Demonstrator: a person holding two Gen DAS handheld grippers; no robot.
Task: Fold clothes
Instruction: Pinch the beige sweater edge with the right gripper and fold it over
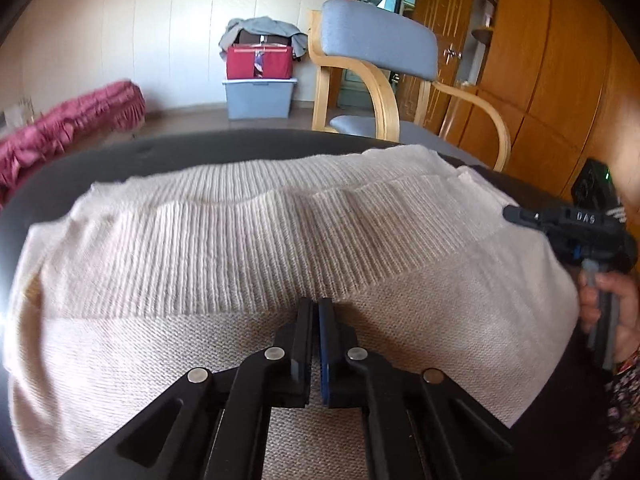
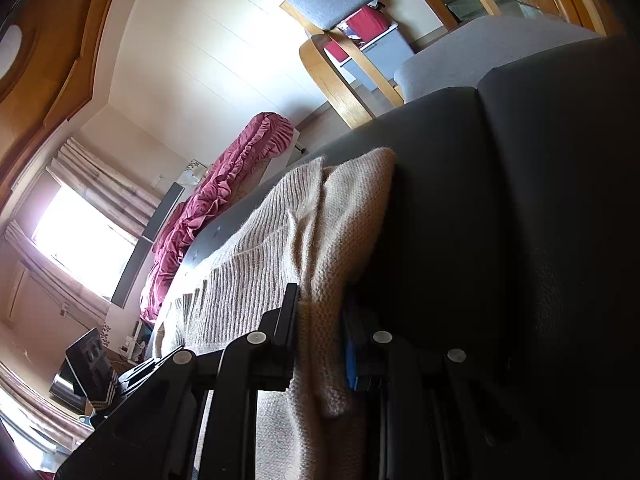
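A cream knit sweater [image 1: 248, 248] lies spread over a dark padded surface [image 1: 120, 160], its ribbed band folded across the middle. My left gripper [image 1: 316, 304] is shut just at the band's near edge, and I see no fabric between its fingers. At the sweater's right edge is my right gripper [image 1: 516, 214], held by a person's hand [image 1: 608, 308]. In the right wrist view, the right gripper [image 2: 320, 300] is shut on a thick fold of the sweater [image 2: 280, 240] beside the edge of the dark surface [image 2: 460, 200].
A wooden armchair with blue-grey cushions [image 1: 376, 40] stands just beyond the surface. Farther back, a red bag [image 1: 260, 62] sits on a grey bin [image 1: 260, 96]. Maroon bedding [image 1: 72, 120] lies at the left, and wooden cabinets [image 1: 560, 80] stand at the right.
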